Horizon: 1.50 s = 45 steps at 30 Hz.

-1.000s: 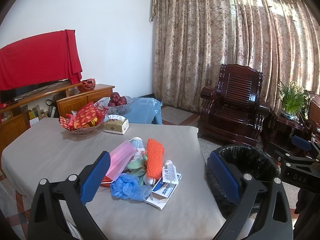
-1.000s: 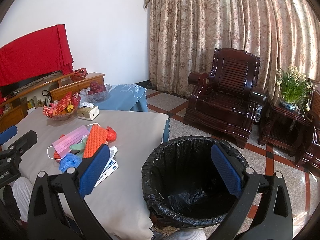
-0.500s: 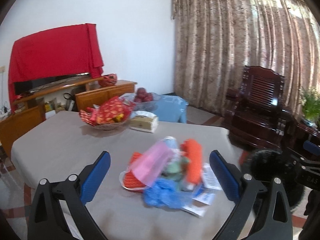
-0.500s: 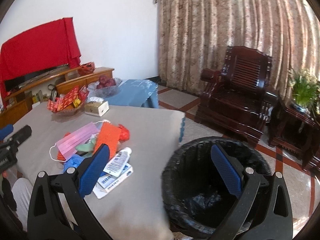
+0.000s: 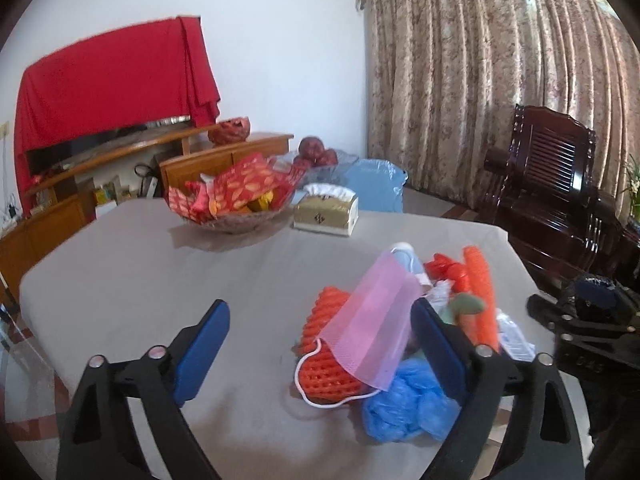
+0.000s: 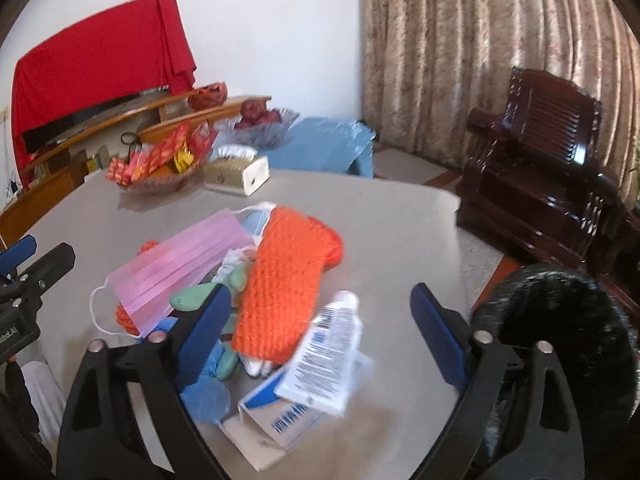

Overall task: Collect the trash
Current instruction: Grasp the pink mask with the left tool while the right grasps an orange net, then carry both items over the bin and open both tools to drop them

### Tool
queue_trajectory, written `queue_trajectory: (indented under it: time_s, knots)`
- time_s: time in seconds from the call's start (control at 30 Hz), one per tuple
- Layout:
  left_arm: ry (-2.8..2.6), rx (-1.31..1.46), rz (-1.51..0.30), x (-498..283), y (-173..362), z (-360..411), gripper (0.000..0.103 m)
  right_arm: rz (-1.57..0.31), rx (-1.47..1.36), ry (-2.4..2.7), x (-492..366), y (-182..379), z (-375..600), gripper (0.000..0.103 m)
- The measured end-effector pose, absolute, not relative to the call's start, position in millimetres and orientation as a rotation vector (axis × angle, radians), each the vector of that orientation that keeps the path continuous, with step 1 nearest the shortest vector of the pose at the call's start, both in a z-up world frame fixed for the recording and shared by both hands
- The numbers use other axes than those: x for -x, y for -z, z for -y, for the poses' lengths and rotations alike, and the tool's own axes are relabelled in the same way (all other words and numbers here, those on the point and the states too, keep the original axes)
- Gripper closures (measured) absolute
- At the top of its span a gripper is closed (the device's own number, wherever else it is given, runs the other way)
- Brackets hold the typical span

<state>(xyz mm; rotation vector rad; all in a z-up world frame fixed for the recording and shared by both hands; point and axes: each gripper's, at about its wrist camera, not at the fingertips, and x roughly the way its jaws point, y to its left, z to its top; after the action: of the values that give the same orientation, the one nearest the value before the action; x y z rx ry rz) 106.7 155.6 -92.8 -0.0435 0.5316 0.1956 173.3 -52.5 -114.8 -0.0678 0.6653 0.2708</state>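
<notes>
A pile of trash lies on the grey table (image 5: 120,272): a pink face mask (image 5: 368,320) (image 6: 180,268), orange foam netting (image 5: 324,364) (image 6: 284,280), a blue plastic glove (image 5: 408,404), a white tube (image 6: 324,356) and a blue-and-white box (image 6: 276,412). A bin with a black liner (image 6: 560,328) stands on the floor right of the table. My left gripper (image 5: 320,344) is open and empty, just before the pile. My right gripper (image 6: 320,332) is open and empty, over the pile's near side.
A glass bowl of red packets (image 5: 236,200), a tissue box (image 5: 326,214) and a fruit bowl (image 5: 316,156) stand at the table's far side. A dark wooden armchair (image 6: 540,168) is at the right. A wooden cabinet (image 5: 100,184) lines the left wall.
Both grippers have swung left and come closer to the trash pile. The bin has slid to the right edge of the right wrist view and out of the left wrist view.
</notes>
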Motion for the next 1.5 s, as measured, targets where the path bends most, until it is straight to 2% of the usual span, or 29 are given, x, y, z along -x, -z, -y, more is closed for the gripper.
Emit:
queue_trajectory:
  time_s: [0.13, 0.3, 0.47, 0.53, 0.73, 0.77, 0.8, 0.83, 0.87, 0.9, 0.93, 1.07, 1.33, 1.5]
  knots:
    - [-0.2, 0.054, -0.558, -120.9, 105.6, -167.1, 0.019, -0.726, 0.088, -0.28, -193.1, 138.7, 31.7, 0.027]
    - [-0.176, 0.061, -0.601, -134.9, 120.8, -173.9, 0.03, -0.792, 0.105, -0.312, -205.0, 160.8, 18.9, 0.041]
    - [-0.139, 0.066, -0.641, -149.1, 132.2, -171.2, 0.031, -0.821, 0.075, -0.395, -203.3, 165.7, 21.3, 0.076]
    - [-0.121, 0.067, -0.656, -155.3, 135.2, -167.5, 0.031, -0.818, 0.049, -0.423, -200.9, 159.0, 26.7, 0.082]
    - [-0.083, 0.048, -0.685, -173.4, 139.2, -154.0, 0.031, -0.784, -0.029, -0.45, -191.4, 131.5, 47.5, 0.084]
    - [-0.078, 0.042, -0.693, -175.5, 140.6, -152.0, 0.036, -0.775, -0.038, -0.453, -188.5, 125.9, 50.6, 0.084]
    - [-0.07, 0.037, -0.703, -177.8, 142.7, -149.9, 0.054, -0.767, -0.043, -0.454, -186.8, 122.5, 53.5, 0.084]
    - [-0.047, 0.038, -0.718, -180.1, 144.9, -148.5, 0.064, -0.76, -0.046, -0.454, -184.7, 118.8, 55.2, 0.084]
    - [-0.023, 0.049, -0.729, -181.5, 146.2, -147.4, 0.084, -0.753, -0.047, -0.454, -182.8, 115.7, 57.0, 0.084]
    - [0.006, 0.069, -0.738, -182.2, 147.9, -147.5, 0.097, -0.745, -0.045, -0.454, -181.2, 112.6, 58.9, 0.084]
    - [0.015, 0.079, -0.737, -181.5, 148.1, -147.2, 0.101, -0.739, -0.043, -0.453, -179.4, 110.0, 60.8, 0.084]
    - [0.021, 0.087, -0.686, -166.4, 136.4, -144.0, 0.102, -0.711, -0.027, -0.451, -169.1, 99.4, 66.2, 0.084]
    - [0.028, 0.149, -0.562, -121.9, 78.0, -143.3, 0.102, -0.644, -0.047, -0.445, -148.7, 71.2, 91.2, 0.084]
    - [0.119, 0.142, -0.5, -110.7, 43.1, -111.0, 0.102, -0.592, -0.074, -0.39, -134.4, 51.0, 128.2, 0.084]
